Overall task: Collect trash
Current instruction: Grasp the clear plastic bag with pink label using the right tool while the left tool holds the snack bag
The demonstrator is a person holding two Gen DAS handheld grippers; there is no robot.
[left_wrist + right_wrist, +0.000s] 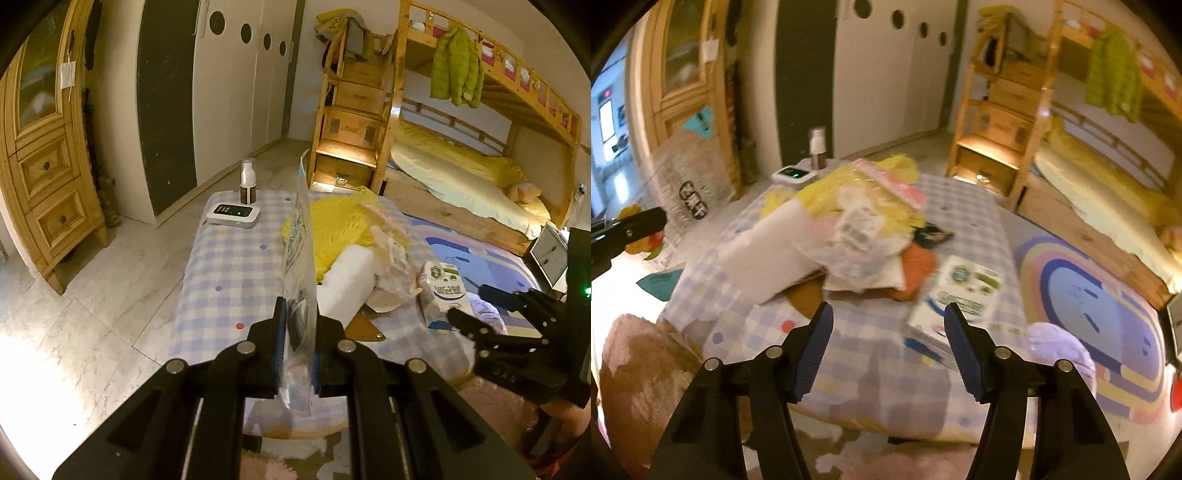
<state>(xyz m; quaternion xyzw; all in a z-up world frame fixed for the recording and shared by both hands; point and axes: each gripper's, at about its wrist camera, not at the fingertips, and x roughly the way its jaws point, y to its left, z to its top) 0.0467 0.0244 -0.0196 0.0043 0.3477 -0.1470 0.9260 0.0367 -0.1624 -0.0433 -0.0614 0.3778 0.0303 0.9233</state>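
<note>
Left gripper [297,354] pinches a clear plastic bag [300,254], which stands edge-on toward 12 o'clock. Right gripper [888,347] is spread wide above the checkered table [886,376], with the milk carton [956,295] lying at 1 o'clock, just beyond its right finger.

warm indoor light | floor [44,332] glare | right view motion-blurred | fisheye edge warp

Bunk bed [480,155], green jacket [456,66]
</note>
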